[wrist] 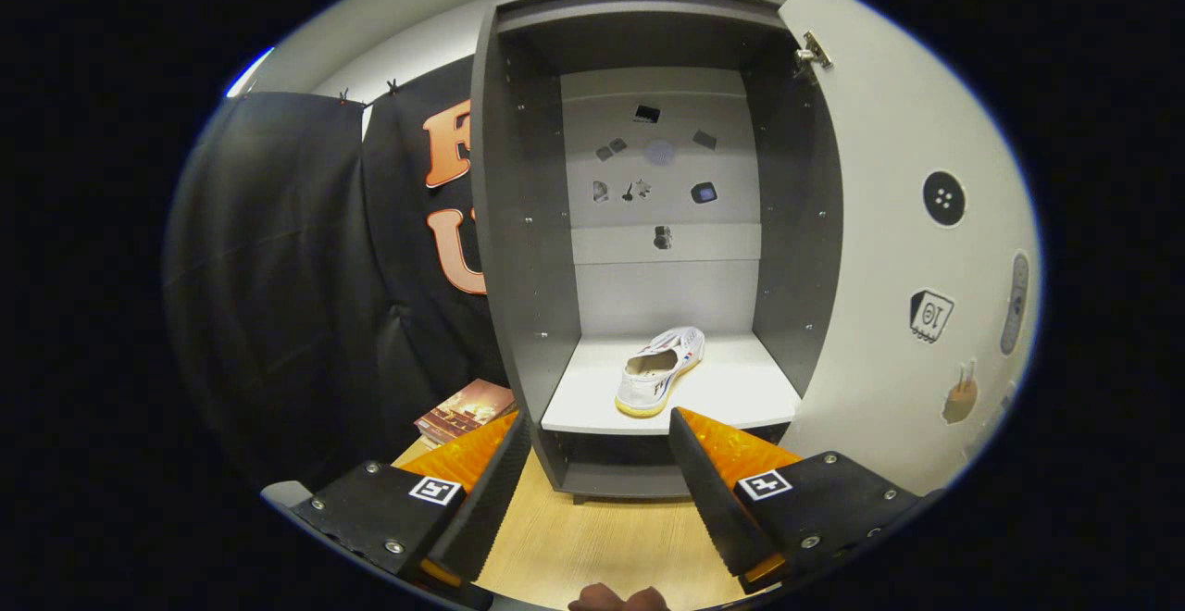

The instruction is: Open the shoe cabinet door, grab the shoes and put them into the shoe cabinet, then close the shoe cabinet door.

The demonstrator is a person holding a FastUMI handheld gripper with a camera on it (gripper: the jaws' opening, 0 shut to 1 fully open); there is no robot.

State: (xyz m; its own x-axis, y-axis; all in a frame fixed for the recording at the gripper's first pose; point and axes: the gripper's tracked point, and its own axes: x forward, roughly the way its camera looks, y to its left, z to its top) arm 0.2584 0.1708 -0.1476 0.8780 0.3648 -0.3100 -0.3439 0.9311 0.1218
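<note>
One white shoe (662, 369) lies on its sole on the pale shelf (741, 393) inside the shoe cabinet (518, 250), toe pointing toward the back right. Cabinet door (889, 250) stands swung open to the right, stickers on its inner face. My hand-held gripper (600, 435) sits just in front of the shelf edge, fingers spread wide, nothing between them. Wooden bench (602, 546) below. A book (463, 410) lies left of the cabinet, by the black cloth wall (278, 268).
</note>
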